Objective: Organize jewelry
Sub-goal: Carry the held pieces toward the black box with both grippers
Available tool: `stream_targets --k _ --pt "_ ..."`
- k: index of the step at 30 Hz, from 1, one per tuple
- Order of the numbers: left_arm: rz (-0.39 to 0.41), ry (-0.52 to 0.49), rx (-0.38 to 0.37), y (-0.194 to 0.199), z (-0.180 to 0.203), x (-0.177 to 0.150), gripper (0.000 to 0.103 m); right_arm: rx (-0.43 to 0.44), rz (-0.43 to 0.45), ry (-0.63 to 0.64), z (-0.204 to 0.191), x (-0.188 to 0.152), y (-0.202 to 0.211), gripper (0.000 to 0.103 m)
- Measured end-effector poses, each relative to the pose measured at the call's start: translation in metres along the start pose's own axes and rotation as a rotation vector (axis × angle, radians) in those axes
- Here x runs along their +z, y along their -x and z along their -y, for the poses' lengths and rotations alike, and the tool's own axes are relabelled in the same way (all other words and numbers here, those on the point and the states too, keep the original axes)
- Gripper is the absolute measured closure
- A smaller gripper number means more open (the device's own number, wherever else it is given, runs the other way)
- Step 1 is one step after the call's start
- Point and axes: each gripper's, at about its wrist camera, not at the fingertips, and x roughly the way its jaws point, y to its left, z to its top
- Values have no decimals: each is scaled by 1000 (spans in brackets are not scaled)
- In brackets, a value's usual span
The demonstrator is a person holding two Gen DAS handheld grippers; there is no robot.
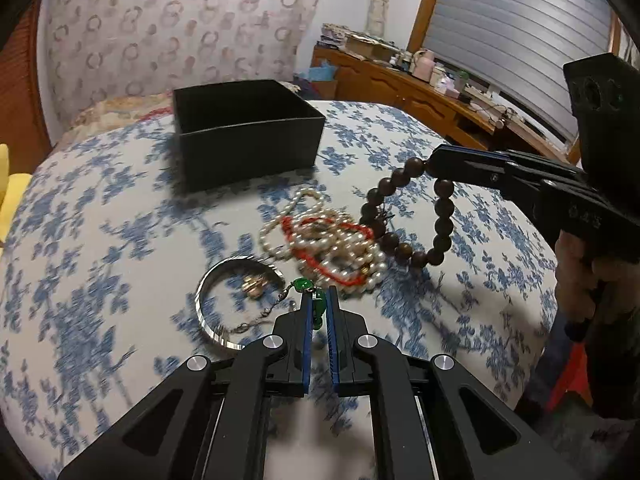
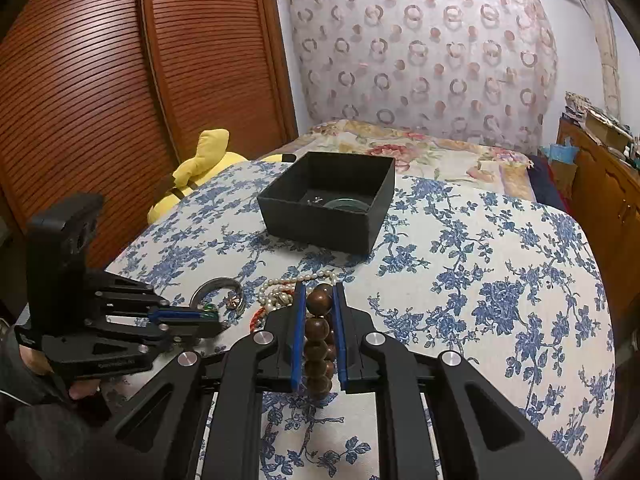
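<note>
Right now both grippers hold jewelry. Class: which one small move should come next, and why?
Probably carry the right gripper forward to the black box. It is shut on the wooden bead bracelet, which hangs lifted off the pile, and the box stands open just beyond.

A bed (image 2: 460,264) with a blue-flowered cover lies ahead; slatted wooden doors (image 2: 100,92) stand left, a ring-patterned curtain (image 2: 420,60) beyond, a cluttered wooden dresser (image 1: 420,84) right.
</note>
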Motion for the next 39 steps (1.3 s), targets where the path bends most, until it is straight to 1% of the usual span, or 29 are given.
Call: stream_targets --k 4,6,11,15,20,25,30,32,39 --pt "-1 15 -1 -9 2 8 97 -5 2 -4 2 -1 1 88" --pt "21 35 -7 -6 -2 15 97 -7 1 -5 3 0 1 88" --pt "97 82 -47 17 -14 39 98 -11 -3 -12 5 -2 0 88" --pt "149 80 -63 36 -15 54 98 -11 -3 -14 6 -2 1 88" --pt "201 86 -68 58 -17 64 98 -14 -5 -16 7 -2 -1 88" --pt "205 94 -66 66 -25 65 98 -16 -15 -22 10 -5 -5 88" --pt "220 77 -61 72 -22 70 98 -12 -18 -21 10 -5 -6 88" --pt "214 66 -50 70 -22 71 98 -12 -20 -20 9 -5 -6 88" --pt "166 82 -37 52 -35 71 98 -13 -23 -26 11 -6 -5 88"
